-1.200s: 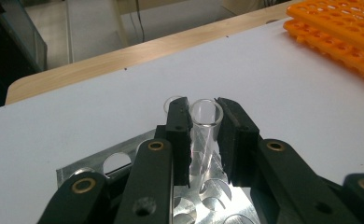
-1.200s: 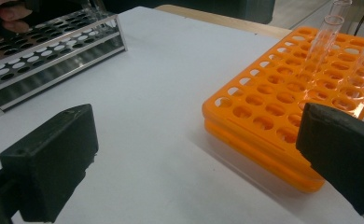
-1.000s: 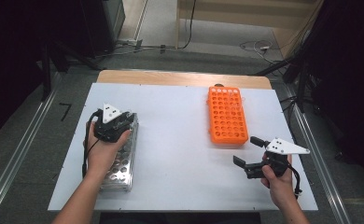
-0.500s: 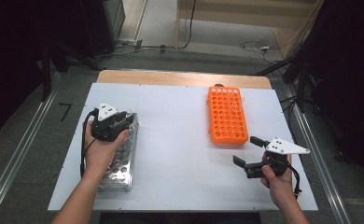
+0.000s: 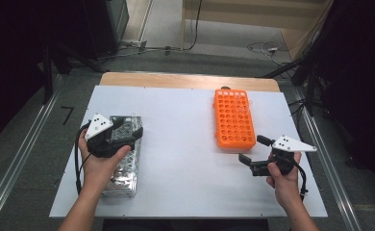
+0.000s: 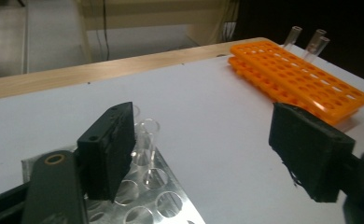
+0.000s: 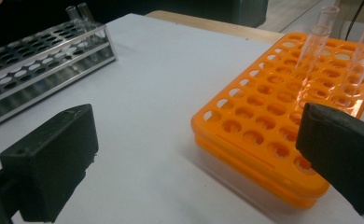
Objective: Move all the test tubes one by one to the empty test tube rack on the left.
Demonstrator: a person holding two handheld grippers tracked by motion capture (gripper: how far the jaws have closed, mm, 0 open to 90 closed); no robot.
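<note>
— Looking at the left gripper (image 5: pixel 128 134) first: where do its fingers (image 6: pixel 108 149) stand?

— Wide apart, and they have just been opening. Nothing sits between them. Clear glass tubes (image 6: pixel 145 140) stand upright in the metal rack (image 5: pixel 123 168) just behind and beside the finger at the left of the left gripper view, close to it, but I cannot tell whether it touches them.

— And the rack itself?

— It lies under the left gripper, on the white worktop (image 5: pixel 185 163); its rows of round holes run below the fingers.

— What lies beyond those fingers?

— Bare worktop, then the orange rack (image 6: pixel 301 79) well off past the far finger, with two clear tubes (image 6: pixel 311 42) standing at its far end.

— The right gripper (image 5: pixel 253 154)?

— Also open, its fingers (image 7: pixel 54 158) spread wide with nothing held. The orange rack (image 7: pixel 283 126) lies just ahead of them, nearer the finger at the right of the right gripper view, apart from both. Two tubes (image 7: pixel 315 46) rise upright from the rack's far holes.

— Anything farther off from there?

— The metal rack (image 7: pixel 45 60) sits well beyond the other finger, across open worktop, with a couple of tubes at its far corner.
</note>
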